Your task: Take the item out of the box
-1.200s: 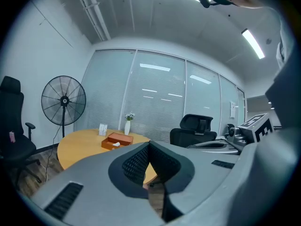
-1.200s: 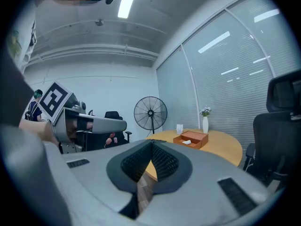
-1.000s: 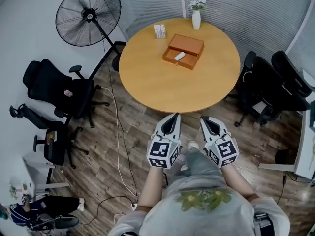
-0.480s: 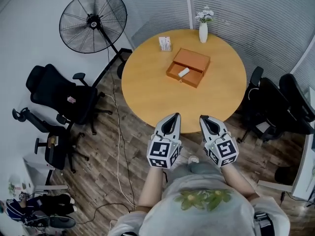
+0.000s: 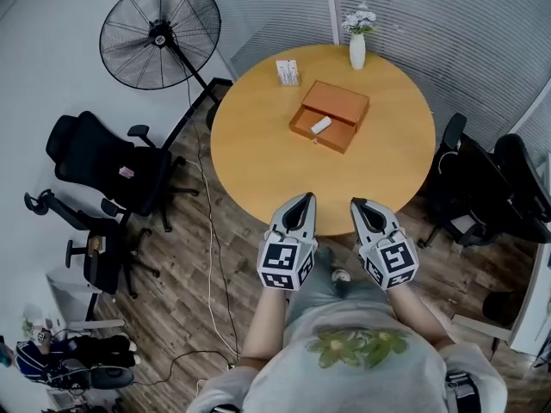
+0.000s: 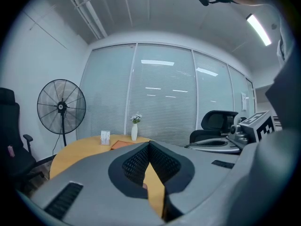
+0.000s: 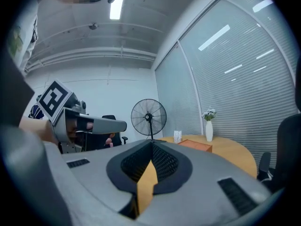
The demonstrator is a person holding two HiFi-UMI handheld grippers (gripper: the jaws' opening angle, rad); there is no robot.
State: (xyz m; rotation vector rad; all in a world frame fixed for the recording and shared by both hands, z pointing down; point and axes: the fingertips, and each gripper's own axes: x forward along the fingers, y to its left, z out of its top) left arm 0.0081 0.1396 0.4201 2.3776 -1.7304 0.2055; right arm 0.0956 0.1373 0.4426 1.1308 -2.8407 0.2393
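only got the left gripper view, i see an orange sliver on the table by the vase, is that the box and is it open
Observer: Yes. In the head view the box is open on its near side, and a small white item lies in the open part.
Operator: what's the right gripper doing
Observer: The right gripper view shows the right gripper with its jaws together and nothing between them.
Operator: anything in my way to the box
Observer: From above, the vase and a small white object stand beyond the box, on the far side from the left gripper.
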